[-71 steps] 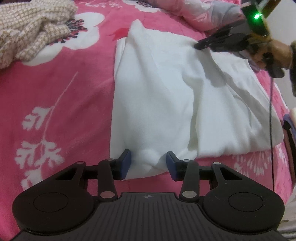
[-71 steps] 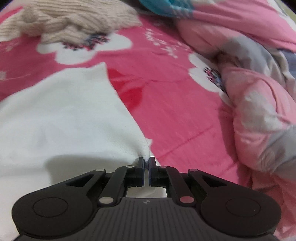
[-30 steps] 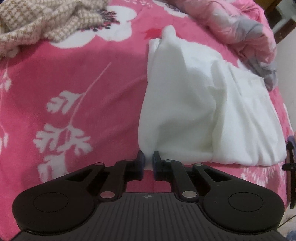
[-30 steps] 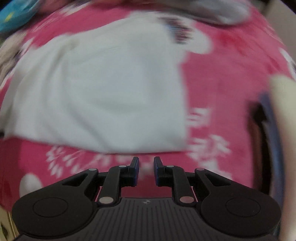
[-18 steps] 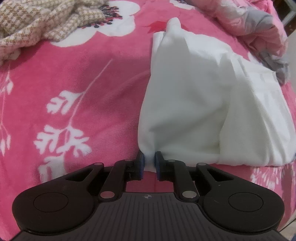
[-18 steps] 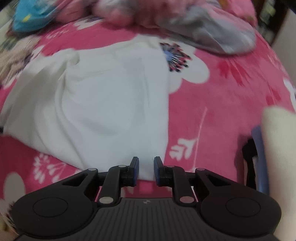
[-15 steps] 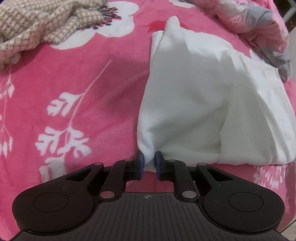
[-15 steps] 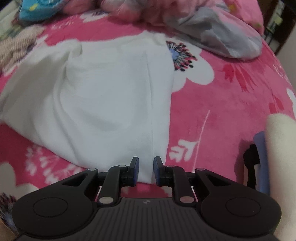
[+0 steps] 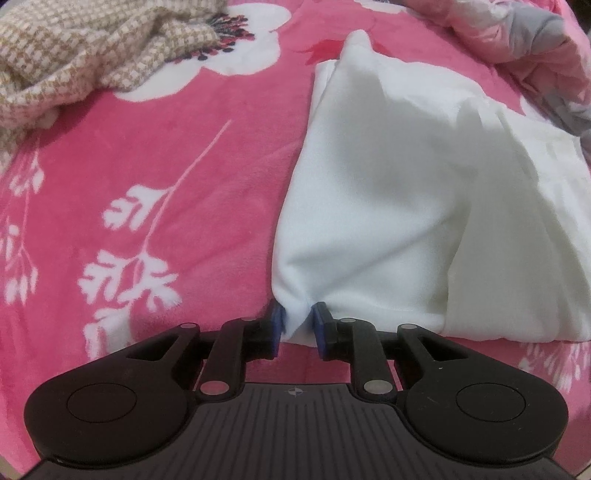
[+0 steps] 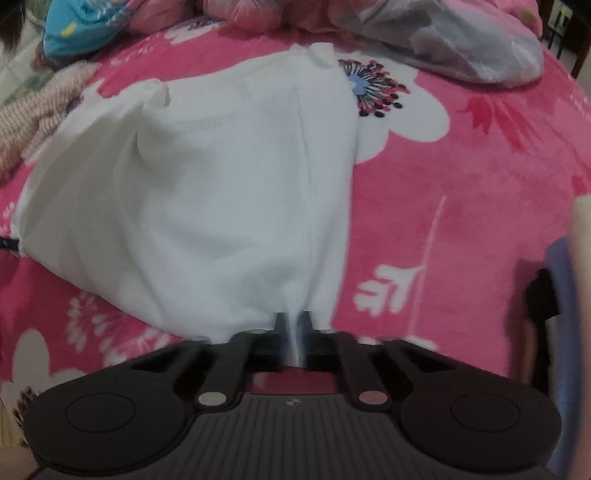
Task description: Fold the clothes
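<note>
A white garment (image 9: pixel 406 206) lies partly folded on a pink flowered blanket (image 9: pixel 147 192). My left gripper (image 9: pixel 298 323) is shut on the garment's near left corner, with cloth bunched between the blue pads. In the right wrist view the same white garment (image 10: pixel 207 192) spreads ahead, and my right gripper (image 10: pixel 293 325) is shut on its near right edge; this view is a little blurred.
A beige checked knit (image 9: pixel 81 51) is heaped at the far left. A pink and grey quilt (image 9: pixel 524 40) is bunched at the far right and also shows in the right wrist view (image 10: pixel 443 40). A blue cloth (image 10: pixel 77 29) lies far left there.
My right gripper swung from the garment's far edge round to its near right edge and closed on the cloth. My left gripper stayed shut on its corner.
</note>
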The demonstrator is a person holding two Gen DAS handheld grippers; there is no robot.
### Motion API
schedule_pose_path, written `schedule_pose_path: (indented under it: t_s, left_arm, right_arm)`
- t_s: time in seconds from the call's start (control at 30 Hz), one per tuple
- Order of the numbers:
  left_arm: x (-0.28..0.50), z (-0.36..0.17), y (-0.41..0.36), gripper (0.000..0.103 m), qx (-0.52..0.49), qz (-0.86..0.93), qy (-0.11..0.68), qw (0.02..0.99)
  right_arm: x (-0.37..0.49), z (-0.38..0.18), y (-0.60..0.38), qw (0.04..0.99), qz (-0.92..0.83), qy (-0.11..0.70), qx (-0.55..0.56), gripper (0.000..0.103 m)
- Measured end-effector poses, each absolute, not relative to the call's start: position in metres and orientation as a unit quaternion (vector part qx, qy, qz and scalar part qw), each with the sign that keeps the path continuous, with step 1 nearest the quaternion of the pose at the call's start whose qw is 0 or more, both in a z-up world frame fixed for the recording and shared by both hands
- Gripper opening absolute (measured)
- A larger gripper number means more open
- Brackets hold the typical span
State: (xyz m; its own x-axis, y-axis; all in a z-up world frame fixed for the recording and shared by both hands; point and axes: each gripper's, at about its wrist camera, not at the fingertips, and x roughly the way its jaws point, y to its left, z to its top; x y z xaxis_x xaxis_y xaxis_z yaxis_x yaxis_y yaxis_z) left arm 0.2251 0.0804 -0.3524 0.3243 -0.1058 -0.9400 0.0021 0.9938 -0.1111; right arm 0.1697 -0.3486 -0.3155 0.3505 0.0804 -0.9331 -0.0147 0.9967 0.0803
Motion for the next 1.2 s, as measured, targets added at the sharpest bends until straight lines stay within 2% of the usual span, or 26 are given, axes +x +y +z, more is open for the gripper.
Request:
schedule_pose_path:
  t_s: [0.2, 0.4, 0.57, 0.7, 0.83, 1.0, 1.2]
  left_arm:
    - [0.226, -0.352, 0.073, 0.017, -0.028, -0.024, 0.58, 0.814]
    - [0.225, -0.346, 0.077, 0.011, -0.024, -0.032, 0.575, 0.817]
    - [0.227, -0.344, 0.08, 0.009, -0.029, -0.039, 0.57, 0.82]
    - [0.229, -0.321, 0.083, 0.008, -0.038, -0.042, 0.537, 0.842]
    - [0.235, -0.311, 0.086, 0.007, -0.045, -0.051, 0.527, 0.847]
    - [0.23, -0.306, 0.092, 0.007, -0.03, -0.073, 0.531, 0.844]
    - [0.215, -0.321, 0.092, 0.008, -0.006, -0.101, 0.554, 0.827]
  right_arm:
    - [0.168, -0.289, -0.354, 0.82, 0.015, 0.57, -0.056, 0.0]
    - [0.175, -0.271, -0.36, 0.823, 0.015, 0.563, -0.071, 0.0]
    - [0.173, -0.278, -0.369, 0.803, -0.003, 0.591, -0.081, 0.0]
    - [0.182, -0.252, -0.366, 0.817, -0.005, 0.566, -0.104, 0.0]
    - [0.182, -0.27, -0.375, 0.794, -0.01, 0.596, -0.123, 0.0]
    - [0.192, -0.251, -0.381, 0.805, -0.027, 0.583, -0.103, 0.0]
    - [0.192, -0.266, -0.381, 0.791, -0.024, 0.608, -0.066, 0.0]
